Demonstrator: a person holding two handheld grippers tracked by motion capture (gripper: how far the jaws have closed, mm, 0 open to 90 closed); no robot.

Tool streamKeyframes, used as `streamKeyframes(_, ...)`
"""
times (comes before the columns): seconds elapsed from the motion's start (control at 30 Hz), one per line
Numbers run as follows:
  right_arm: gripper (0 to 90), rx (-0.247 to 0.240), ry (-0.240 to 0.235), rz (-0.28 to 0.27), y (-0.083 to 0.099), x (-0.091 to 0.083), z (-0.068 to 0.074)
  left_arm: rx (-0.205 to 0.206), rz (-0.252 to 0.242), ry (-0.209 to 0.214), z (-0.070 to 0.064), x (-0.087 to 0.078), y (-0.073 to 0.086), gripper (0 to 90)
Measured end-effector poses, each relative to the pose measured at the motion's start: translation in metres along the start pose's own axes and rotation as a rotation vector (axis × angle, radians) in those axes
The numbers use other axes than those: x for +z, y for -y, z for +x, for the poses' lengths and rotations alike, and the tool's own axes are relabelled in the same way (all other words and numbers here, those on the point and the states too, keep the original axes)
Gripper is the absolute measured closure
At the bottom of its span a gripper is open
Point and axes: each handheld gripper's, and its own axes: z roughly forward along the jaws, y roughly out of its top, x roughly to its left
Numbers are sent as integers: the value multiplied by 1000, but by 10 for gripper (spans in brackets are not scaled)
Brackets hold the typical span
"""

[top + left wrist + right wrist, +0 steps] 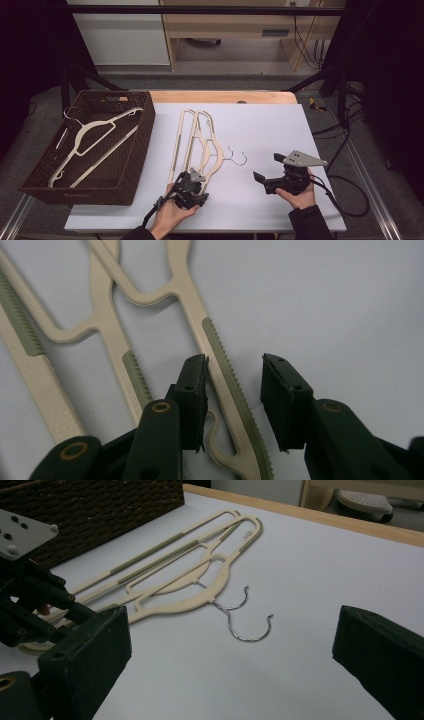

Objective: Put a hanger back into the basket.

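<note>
My left gripper (234, 405) sits low on the tabletop (280, 125), jaws apart astride a hanger (225, 380) arm, likely readying a grasp, while my right gripper (274, 169) waits open nearby.

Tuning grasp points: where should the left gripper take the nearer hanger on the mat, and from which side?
Take the near hanger on its ribbed shoulder arm, from above, jaws across the arm. It lies flat on the mat, so only the thin edges offer a pinch, and the ribbed strip should resist slipping. The left gripper already straddles that arm, open.
</note>
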Motion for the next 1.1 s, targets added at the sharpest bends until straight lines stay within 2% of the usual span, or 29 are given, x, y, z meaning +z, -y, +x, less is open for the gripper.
streamKeyframes(0.07, 26, -3, -1, -2, 0, 1, 1, 6, -6, -29, -4, 1, 0, 634)
streamKeyframes(0.13, 27, -5, -5, 0, 0, 2, 2, -1, -3, -22, -2, 0, 0, 656)
streamKeyframes(0.17, 27, -3, -6, 2, 0, 2, 3, -1, -5, -25, 0, 0, 0, 702)
streamKeyframes(0.23, 29, -3, -10, 6, 1, 4, 4, -19, 3, 1, 4, -1, -1, 722)
streamKeyframes(0.37, 31, -11, -14, 31, 3, 11, 5, -8, 7, -9, 5, -1, -1, 757)
streamKeyframes(0.47, 38, -17, -21, 46, 5, 16, 6, -14, 7, -1, 7, -4, -1, 771)
streamKeyframes(0.5, 41, -12, -26, 49, 5, 17, 7, -24, 3, 20, 9, -5, -1, 776)
streamKeyframes(0.63, 54, -12, -33, 60, 7, 24, 8, -13, 0, 12, 14, -8, -1, 784)
streamKeyframes(0.83, 82, -12, -50, 90, 10, 35, 10, -7, -10, 21, 20, -16, 0, 788)
streamKeyframes(1.1, 121, -36, -59, 111, 8, 49, 12, -5, -50, 29, 29, -38, 1, 789)
